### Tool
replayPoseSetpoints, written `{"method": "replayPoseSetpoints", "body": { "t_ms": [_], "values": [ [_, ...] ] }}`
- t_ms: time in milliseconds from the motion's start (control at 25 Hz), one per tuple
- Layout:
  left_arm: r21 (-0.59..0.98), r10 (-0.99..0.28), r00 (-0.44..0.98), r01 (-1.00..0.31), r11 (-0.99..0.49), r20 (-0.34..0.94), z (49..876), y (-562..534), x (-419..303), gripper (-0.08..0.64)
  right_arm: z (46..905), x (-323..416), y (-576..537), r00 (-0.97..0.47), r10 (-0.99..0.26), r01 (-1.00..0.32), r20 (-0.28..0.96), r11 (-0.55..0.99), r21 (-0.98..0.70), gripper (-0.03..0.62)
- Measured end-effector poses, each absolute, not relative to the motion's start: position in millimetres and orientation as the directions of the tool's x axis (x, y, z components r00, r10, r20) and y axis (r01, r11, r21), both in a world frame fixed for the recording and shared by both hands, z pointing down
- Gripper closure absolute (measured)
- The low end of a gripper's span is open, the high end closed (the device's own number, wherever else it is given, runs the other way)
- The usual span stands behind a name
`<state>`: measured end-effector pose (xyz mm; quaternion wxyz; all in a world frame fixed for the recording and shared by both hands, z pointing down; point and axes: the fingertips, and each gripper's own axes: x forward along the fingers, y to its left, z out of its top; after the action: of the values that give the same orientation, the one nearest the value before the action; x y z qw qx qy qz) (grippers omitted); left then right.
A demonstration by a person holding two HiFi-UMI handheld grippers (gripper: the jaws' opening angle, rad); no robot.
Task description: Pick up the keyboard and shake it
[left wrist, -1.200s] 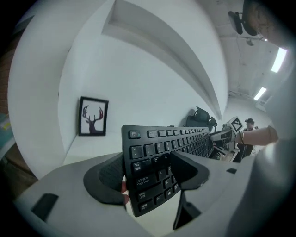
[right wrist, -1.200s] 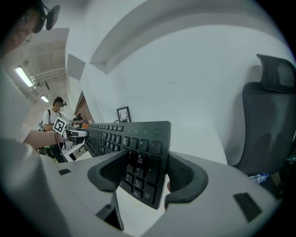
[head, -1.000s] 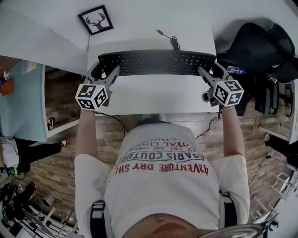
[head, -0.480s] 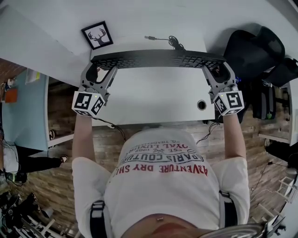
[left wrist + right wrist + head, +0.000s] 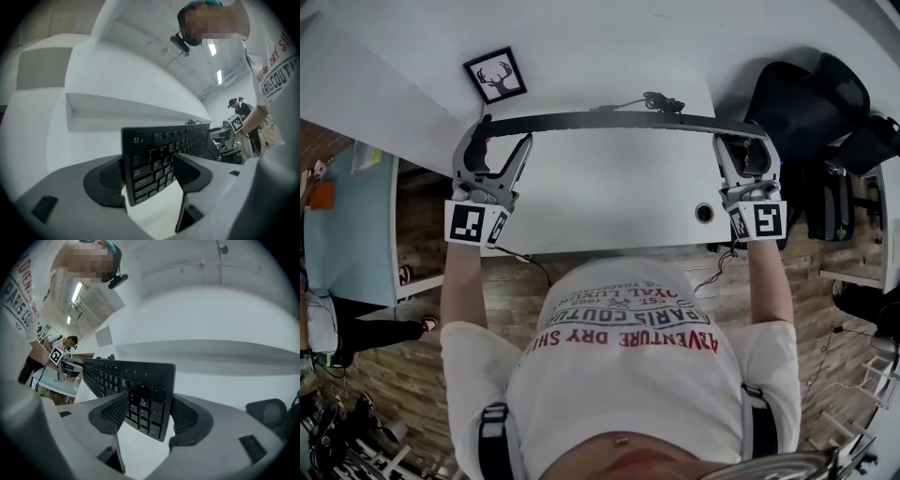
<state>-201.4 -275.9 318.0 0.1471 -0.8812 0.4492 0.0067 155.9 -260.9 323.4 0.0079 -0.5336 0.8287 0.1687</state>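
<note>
Because the keyboard [image 5: 600,122] is held only by its two short ends, turned so its keys face the person and its long edge shows as a thin dark bar across the far half of the tabletop [image 5: 609,202], the likeliest failure in a shake seems to be slip. The left gripper [image 5: 502,138] pinches the left end between its ribbed jaws, and the right gripper [image 5: 741,142] does the same at the number-pad end. Each bite covers only a few key columns, so a hard jolt could twist the board out of one side. Its cable [image 5: 652,100] lies coiled on the tabletop just beyond the far edge; if the slack runs out, it may tug the board or whip about. Farther out, a framed deer picture [image 5: 495,74] stands near the left end and could be clipped by a sideways swing, and what looks like a black chair [image 5: 806,94] crowds the right. Open room lies upward and toward the near side, over the bare tabletop.
</note>
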Motion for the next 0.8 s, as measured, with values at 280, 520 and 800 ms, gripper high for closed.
{"method": "replayPoseSetpoints", "body": {
  "t_ms": [280,520,800],
  "values": [
    [-0.326,-0.787,0.586,-0.795,-0.512,-0.193,303.3,-266.1,-205.8,0.245,302.8,149.3,-247.4,-0.42,-0.864,-0.885,-0.278,0.322,0.336,0.308],
    [-0.371,-0.773,0.596,-0.783,-0.499,-0.217,290.9,-252.8,-201.8,0.245,308.3,153.0,-243.9,-0.405,-0.871,-0.897,-0.278,0.32,0.304,0.308],
    [-0.323,-0.813,0.569,-0.797,-0.51,-0.12,293.3,-262.4,-195.5,0.245,331.5,159.3,-255.6,-0.418,-0.898,-0.903,-0.14,0.394,0.168,0.308]
  ]
}}
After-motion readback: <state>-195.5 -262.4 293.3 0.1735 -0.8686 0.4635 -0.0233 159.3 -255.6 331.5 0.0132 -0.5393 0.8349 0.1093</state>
